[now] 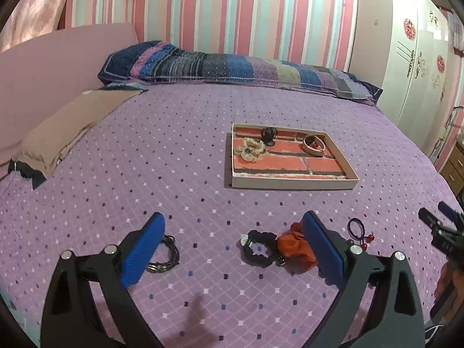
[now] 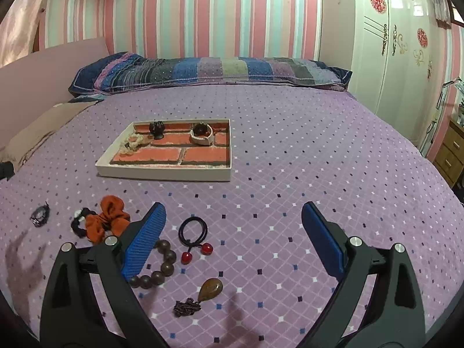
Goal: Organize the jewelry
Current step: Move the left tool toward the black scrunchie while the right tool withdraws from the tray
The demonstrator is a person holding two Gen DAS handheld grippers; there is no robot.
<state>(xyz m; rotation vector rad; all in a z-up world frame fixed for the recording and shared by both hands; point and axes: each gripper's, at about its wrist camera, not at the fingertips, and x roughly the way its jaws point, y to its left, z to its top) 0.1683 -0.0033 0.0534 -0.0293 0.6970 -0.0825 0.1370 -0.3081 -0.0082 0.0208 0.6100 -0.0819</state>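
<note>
My left gripper hangs with its jaws spread wide, holding nothing. My right gripper is the same, also visible at three o'clock from the left.

Both wrist views look forward from low over the bed's near edge toward the pillow and striped wall. Both share the tray, the right view from further right.

A bed with a purple diamond-dotted cover carries a shallow white brick-lined tray, an orange fabric scrunchie touching a black one, a dark-bead bracelet, a cherry-ended black hair tie, a brown teardrop pendant (chain bunched beside it) and, perhaps, a dark wire bangle.
</note>
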